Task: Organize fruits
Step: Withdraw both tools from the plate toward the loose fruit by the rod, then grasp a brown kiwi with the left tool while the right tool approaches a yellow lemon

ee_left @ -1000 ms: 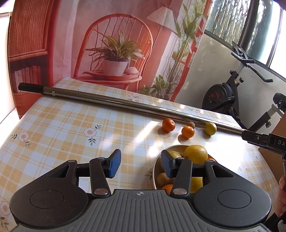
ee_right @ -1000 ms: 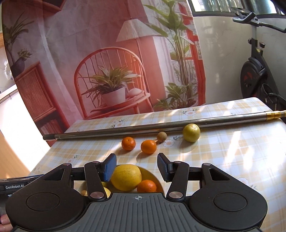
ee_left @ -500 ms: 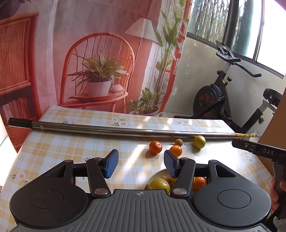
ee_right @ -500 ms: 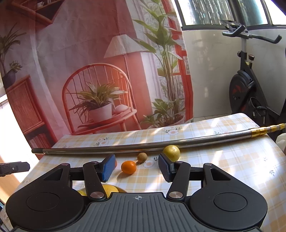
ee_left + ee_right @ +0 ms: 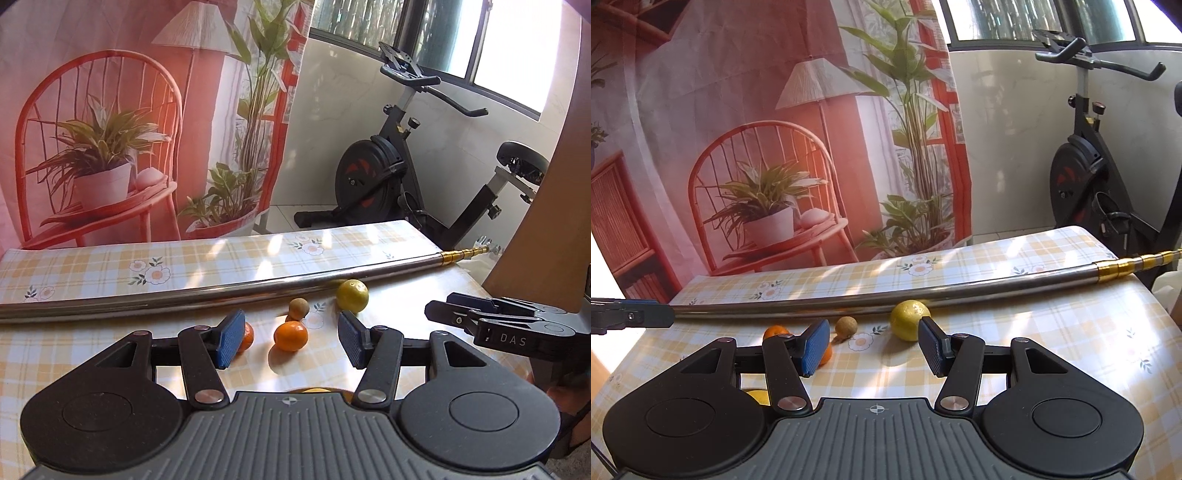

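Lying loose on the checked tablecloth, left to right:
Left gripper: spread, empty.
Small round orange tangerine: light, firm; pinch across its middle.
Yellow-green round lemon: slick, may roll.
Right gripper: spread, empty.
Writing: "DAS" on it.

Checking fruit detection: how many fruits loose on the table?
4: two oranges, a small brown fruit, a yellow-green citrus by the pole. Bowl fruit mostly hidden.
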{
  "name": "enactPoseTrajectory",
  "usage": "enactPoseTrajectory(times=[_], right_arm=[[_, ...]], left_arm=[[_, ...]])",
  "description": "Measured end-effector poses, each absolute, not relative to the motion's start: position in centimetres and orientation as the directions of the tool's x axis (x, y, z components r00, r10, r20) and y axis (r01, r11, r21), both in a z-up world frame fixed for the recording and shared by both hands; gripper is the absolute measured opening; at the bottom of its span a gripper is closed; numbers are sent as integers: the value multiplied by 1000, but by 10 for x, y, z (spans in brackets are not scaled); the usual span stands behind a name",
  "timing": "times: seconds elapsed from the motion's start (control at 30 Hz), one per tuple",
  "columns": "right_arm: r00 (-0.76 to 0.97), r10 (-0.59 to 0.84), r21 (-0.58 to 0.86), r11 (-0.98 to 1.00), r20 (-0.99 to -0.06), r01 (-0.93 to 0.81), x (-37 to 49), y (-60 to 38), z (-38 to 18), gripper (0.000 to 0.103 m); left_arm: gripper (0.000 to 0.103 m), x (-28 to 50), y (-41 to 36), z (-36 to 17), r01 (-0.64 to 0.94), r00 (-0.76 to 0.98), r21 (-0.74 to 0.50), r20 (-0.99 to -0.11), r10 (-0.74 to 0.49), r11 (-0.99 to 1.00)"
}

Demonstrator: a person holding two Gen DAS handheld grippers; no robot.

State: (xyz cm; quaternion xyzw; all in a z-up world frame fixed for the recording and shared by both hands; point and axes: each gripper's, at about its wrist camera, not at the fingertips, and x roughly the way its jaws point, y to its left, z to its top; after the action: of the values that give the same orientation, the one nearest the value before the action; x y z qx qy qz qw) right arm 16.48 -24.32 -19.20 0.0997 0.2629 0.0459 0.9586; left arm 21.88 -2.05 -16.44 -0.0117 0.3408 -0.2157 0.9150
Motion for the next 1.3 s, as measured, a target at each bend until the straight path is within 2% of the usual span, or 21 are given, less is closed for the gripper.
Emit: enactPoseTrajectory(times=[0.37,0.53,0.77,0.93,1.0,1.17,1.3], right_arm=[[838,135,303,952,-528,37,186,-276,-223,50],[827,139,319,946,-545,51,187,-286,-236,50],[811,147,349,934,-566,74,189,-296,-252,50],[805,151,358,930,-573,80,190,-300,-257,50],[803,152,361,929,-576,83,190,-301,-259,50],[800,155,368,926,-580,87,189,-302,-261,50],[797,156,372,924,-583,91,191,-304,-262,50]], left_arm=[[39,308,-73,-221,410,570,-198,-707,-419,890],[39,343,-79,-244,349,486,-280,-762,-428,895],[39,369,-81,-270,277,426,-276,-823,-375,921],[38,374,-80,-273,273,424,-280,-824,-376,920],[28,374,-84,-275,283,417,-275,-827,-376,919],[27,361,-91,-270,330,461,-228,-808,-367,916],[27,345,-82,-251,335,499,-252,-770,-398,908]])
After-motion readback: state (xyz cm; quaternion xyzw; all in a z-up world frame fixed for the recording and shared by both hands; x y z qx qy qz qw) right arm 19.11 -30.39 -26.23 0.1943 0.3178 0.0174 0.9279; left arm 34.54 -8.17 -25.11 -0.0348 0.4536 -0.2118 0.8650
